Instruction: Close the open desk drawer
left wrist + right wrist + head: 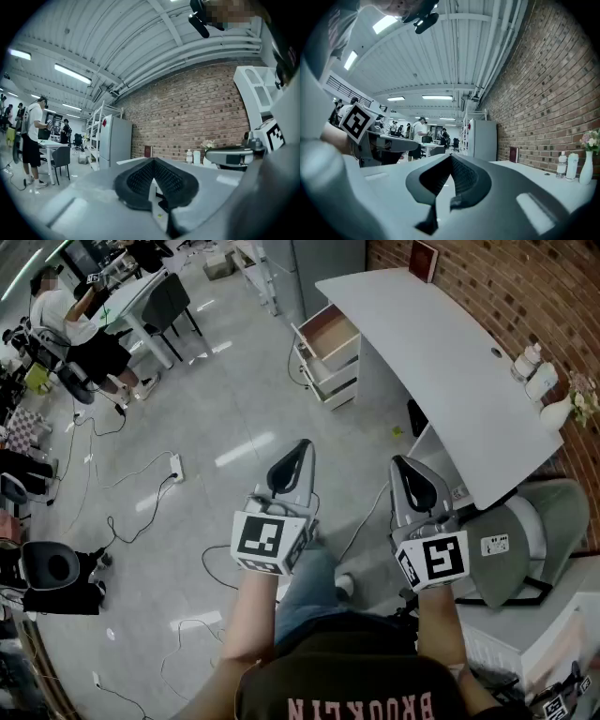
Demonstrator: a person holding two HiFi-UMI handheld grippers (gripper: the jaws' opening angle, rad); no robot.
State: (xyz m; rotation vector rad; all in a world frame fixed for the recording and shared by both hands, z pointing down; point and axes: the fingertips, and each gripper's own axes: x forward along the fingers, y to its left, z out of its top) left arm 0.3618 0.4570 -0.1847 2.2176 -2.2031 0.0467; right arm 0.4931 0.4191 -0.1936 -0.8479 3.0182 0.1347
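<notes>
Approaching step: the reach towards the drawer [328, 334] looks to be in hand; both grippers are held level in front of the person and nothing is touched yet.
Drawer place: pulled out of the white pedestal [330, 385] under the far end of the table [450, 352], at 12 o'clock from the left gripper [302, 448] and 11 o'clock from the right gripper [403, 465], well apart from both.
Left fingers [140, 180]: pressed together at the tips, nothing between them.
Right fingers [461, 176]: likewise closed tip to tip and empty.
Next move: I judge it calls for carrying one gripper forward to the drawer front, then pushing it straight into the pedestal; closed fingers should serve as a blunt pusher, so no grasp seems needed.
Head view alone: shows the drawer, its pale inside and the cables on the floor.
Gripper views alone: both look level over the table top to the brick wall and do not show the drawer; the right gripper view adds a vase [586, 168] and bottles [567, 166] at 3 o'clock, and a red book [513, 154] by the wall.
</notes>
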